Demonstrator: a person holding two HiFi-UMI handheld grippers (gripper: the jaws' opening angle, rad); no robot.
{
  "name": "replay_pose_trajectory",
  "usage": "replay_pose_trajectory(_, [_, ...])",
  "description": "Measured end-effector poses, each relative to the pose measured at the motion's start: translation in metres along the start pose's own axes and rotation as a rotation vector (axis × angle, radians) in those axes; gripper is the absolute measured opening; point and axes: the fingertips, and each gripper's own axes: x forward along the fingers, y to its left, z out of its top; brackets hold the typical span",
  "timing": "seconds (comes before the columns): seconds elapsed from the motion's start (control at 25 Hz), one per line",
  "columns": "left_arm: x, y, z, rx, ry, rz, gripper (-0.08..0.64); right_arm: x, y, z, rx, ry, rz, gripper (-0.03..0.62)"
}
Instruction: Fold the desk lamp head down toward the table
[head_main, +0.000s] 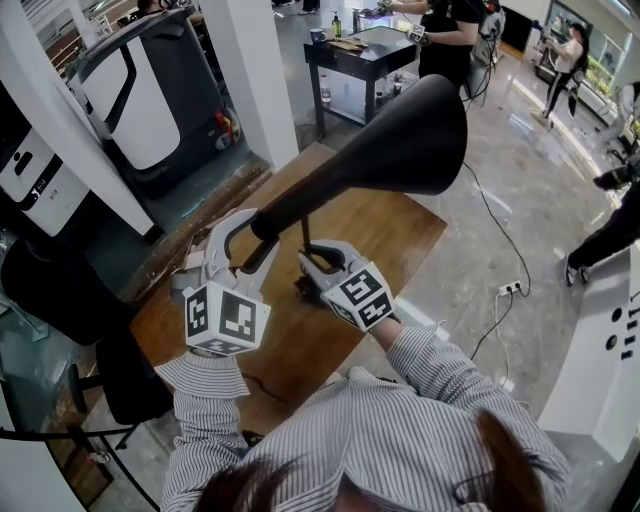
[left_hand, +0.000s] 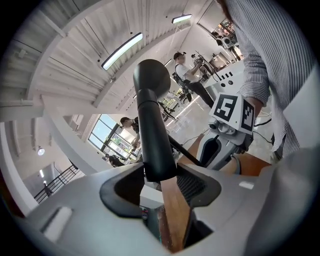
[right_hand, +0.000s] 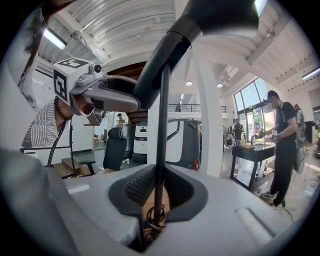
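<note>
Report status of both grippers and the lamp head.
Left gripper shut on lamp head. Right gripper shut on stem. Head raised, unfolded. Table shows no obstacle.

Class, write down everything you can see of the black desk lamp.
The desk lamp is matte black: a wide cone-shaped head on a tapering neck, joined atop a thin upright stem that stands on the wooden table. The head is raised, not yet folded down. The left tongs are clamped on the neck's lower end; the right tongs sit around the stem low down, though whether they pinch it is unclear.
</note>
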Motion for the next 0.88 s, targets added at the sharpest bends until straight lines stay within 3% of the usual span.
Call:
replay_pose_trajectory(0.32, [-0.013,0.011,0.001,0.051,0.005,0.051,0.203,-0.002,0.0,-0.001,0.009,-0.004,-0.007,0.052])
replay_pose_trajectory(0.52, [-0.028,0.033,0.011,0.144,0.025,0.098,0.202,-0.003,-0.001,0.001,0.013,-0.002,-0.024,0.052])
replay_pose_trajectory(0.88, [-0.035,0.046,0.023,0.286,0.042,0.078,0.204,-0.001,0.0,0.0,0.014,0.003,-0.043,0.052])
